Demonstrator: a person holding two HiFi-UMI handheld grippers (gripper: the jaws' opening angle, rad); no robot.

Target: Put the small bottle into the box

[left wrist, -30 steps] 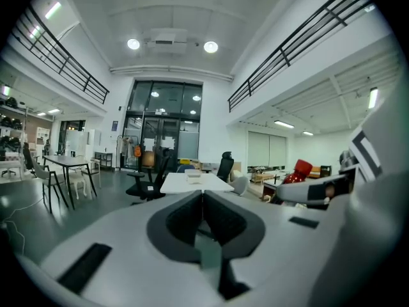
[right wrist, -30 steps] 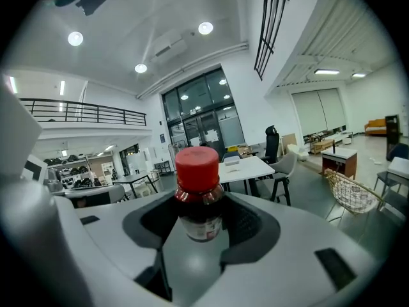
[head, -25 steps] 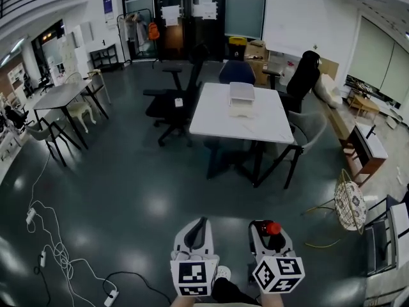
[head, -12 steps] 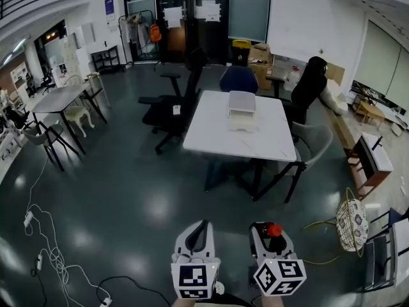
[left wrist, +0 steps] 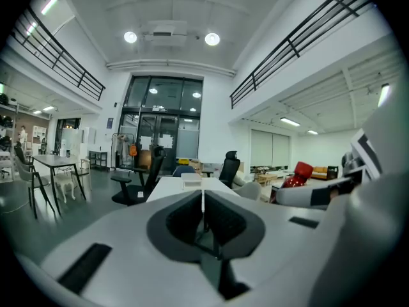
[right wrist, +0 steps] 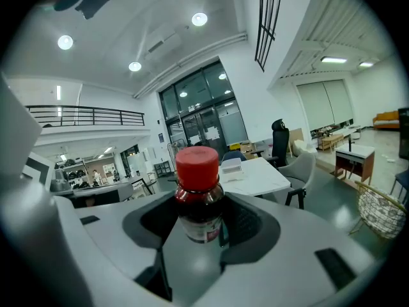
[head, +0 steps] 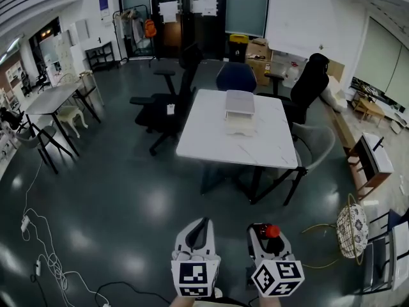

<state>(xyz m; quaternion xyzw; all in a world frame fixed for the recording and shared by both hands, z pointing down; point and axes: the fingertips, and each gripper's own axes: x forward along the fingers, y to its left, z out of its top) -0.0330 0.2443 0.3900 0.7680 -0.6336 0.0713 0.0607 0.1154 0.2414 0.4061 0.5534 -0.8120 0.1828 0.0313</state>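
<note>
**Head view.** A white table [head: 211, 139] stands on the dark glossy floor. The box [head: 239, 105], pale and rectangular, rests on the table's far half, near its middle line. A black office chair [head: 160, 104] stands at the table's left side, a blue chair [head: 235, 77] at its far end, and a grey chair [head: 314, 142] at its right side. A wire basket [head: 350, 221] lies on the floor off the table's near right corner.

**Grippers.** Both are held on the near side of the table, well apart from it. The left gripper [head: 199, 228] has its jaws pressed together with nothing between them, as the left gripper view confirms [left wrist: 203, 203]. The right gripper [head: 261, 233] has its jaws clamped on the small bottle [head: 271, 231].

**Right gripper view.** The small bottle [right wrist: 199, 200] stands upright between the jaws. It has a red cap, dark contents and a pale label, and the table and box [right wrist: 231, 166] lie beyond it.
</note>
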